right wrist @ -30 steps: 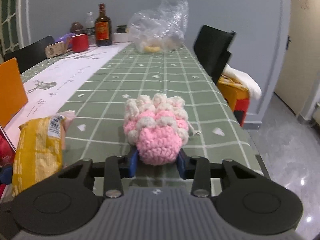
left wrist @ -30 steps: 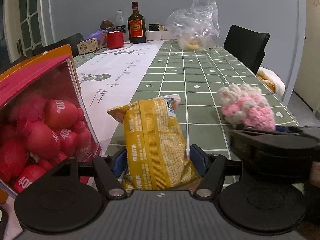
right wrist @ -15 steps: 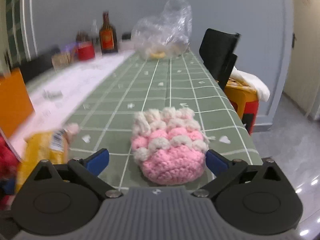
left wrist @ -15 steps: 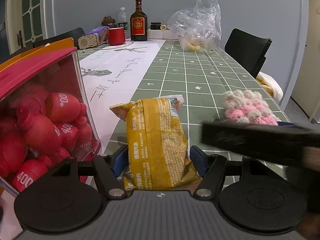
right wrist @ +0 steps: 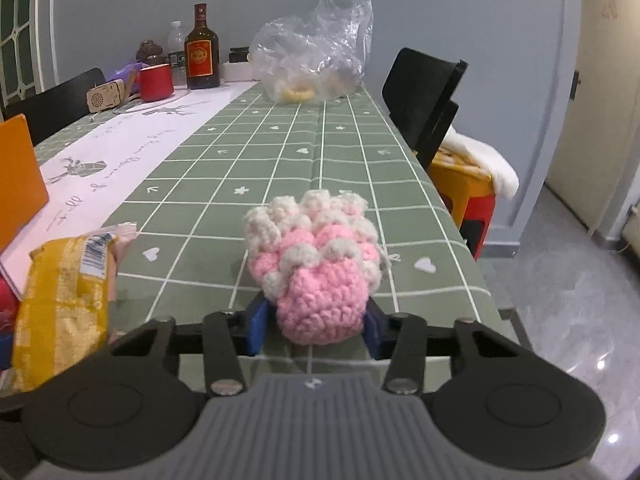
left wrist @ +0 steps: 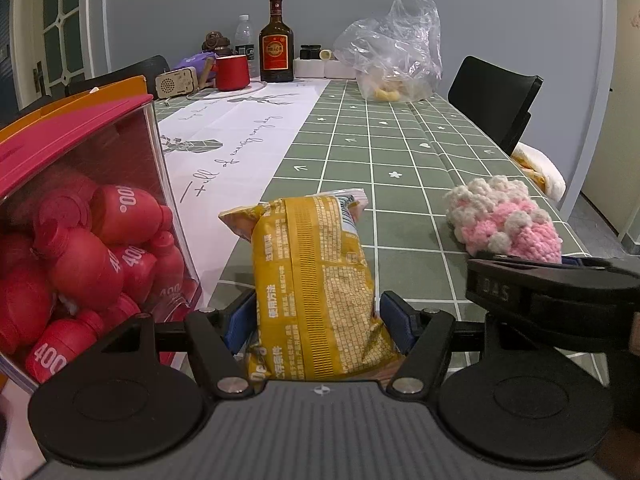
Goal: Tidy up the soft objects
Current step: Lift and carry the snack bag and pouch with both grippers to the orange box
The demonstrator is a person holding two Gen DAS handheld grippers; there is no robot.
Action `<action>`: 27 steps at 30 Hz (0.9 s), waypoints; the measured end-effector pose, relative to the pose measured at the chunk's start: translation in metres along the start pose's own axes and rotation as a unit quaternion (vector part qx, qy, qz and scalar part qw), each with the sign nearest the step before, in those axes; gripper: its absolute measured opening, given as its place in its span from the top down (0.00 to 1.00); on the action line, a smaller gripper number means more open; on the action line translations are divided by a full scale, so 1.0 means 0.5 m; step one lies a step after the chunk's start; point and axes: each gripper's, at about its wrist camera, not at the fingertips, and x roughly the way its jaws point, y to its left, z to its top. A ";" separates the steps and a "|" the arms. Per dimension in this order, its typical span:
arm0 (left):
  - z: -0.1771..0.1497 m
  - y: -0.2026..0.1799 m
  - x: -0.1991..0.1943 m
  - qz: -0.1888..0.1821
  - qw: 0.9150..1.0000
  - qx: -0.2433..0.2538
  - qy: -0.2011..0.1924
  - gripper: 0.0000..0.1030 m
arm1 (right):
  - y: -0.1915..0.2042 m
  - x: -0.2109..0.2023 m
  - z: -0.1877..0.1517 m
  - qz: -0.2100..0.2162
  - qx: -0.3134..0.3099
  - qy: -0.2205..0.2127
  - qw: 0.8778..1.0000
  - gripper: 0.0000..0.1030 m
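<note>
Two claws are each straddling a soft item on the desk point(right wrist: 360, 160): the left claw point(left wrist: 318, 320) is gripping a yellow snack packet point(left wrist: 316, 280) for lifting, while the right claw point(right wrist: 314, 330) is closing around a pink crocheted pouch point(right wrist: 320, 268).

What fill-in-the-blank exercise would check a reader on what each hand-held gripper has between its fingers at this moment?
1. The left hand-held gripper has the ______ snack packet between its fingers.
2. The right hand-held gripper is closing on a crocheted toy coloured cream and ______.
3. The clear box at the left edge holds small ______ bottles.
4. At the table's far end, the dark bottle stands beside a red ______.

Missing words: yellow; pink; red; mug
</note>
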 end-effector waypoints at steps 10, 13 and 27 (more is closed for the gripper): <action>-0.003 0.024 -0.012 -0.030 0.999 -0.034 -0.022 0.38 | -0.013 -0.042 0.005 -0.021 0.020 -0.050 0.998 0.56; -0.003 0.026 -0.017 -0.035 0.998 -0.035 -0.030 0.40 | -0.022 -0.051 0.007 -0.010 0.041 -0.061 0.997 0.56; 0.013 0.022 -0.129 -0.056 0.990 -0.033 -0.127 0.40 | -0.071 -0.075 -0.003 0.016 0.119 -0.094 0.988 0.56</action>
